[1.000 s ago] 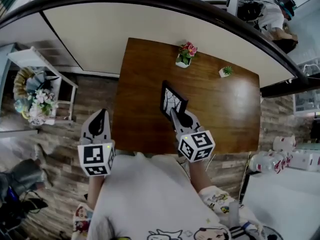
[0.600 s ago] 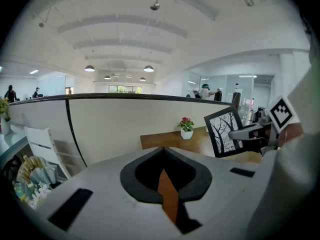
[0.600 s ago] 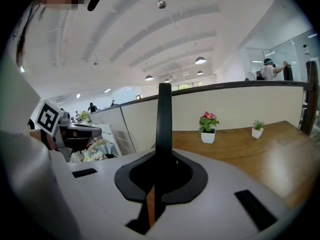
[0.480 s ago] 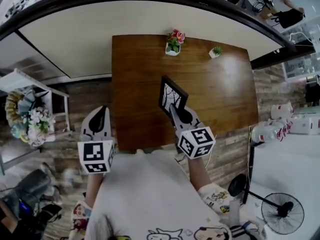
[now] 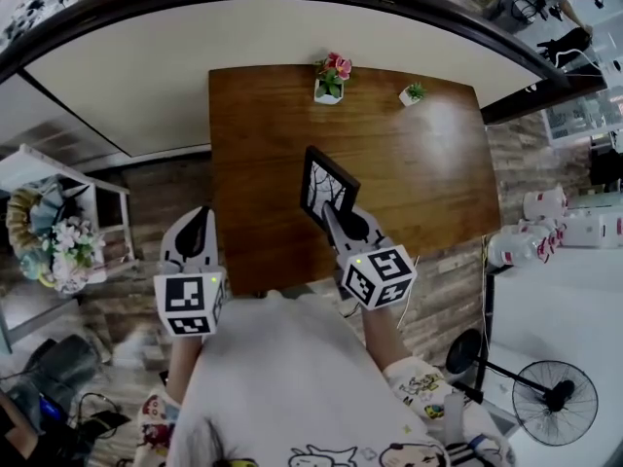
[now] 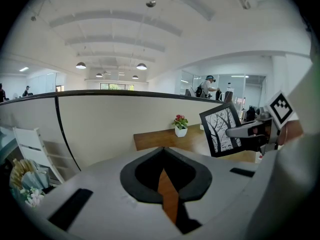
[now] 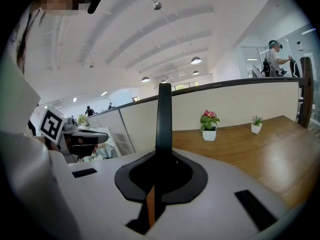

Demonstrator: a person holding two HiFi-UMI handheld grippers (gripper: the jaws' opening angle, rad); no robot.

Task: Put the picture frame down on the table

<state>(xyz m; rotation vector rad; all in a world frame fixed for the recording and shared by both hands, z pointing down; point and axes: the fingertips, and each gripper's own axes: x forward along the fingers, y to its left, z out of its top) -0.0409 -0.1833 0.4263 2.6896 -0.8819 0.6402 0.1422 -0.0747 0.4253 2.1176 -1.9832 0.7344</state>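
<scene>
A brown wooden table (image 5: 428,193) has wide bare room to the right of and beyond the picture frame (image 5: 324,183). A flower pot (image 5: 329,80) and a small green plant (image 5: 412,93) stand near its far edge, by a cream partition (image 5: 243,37). The left tool (image 5: 195,220), jaws together and empty, hangs just off the table's left edge, over the floor (image 5: 146,193). The right tool (image 5: 330,213) is clamped on the frame's lower edge, holding it upright over the table's near middle. The right gripper view shows the frame edge-on only. Whether the frame's bottom touches the wood cannot be told.
</scene>
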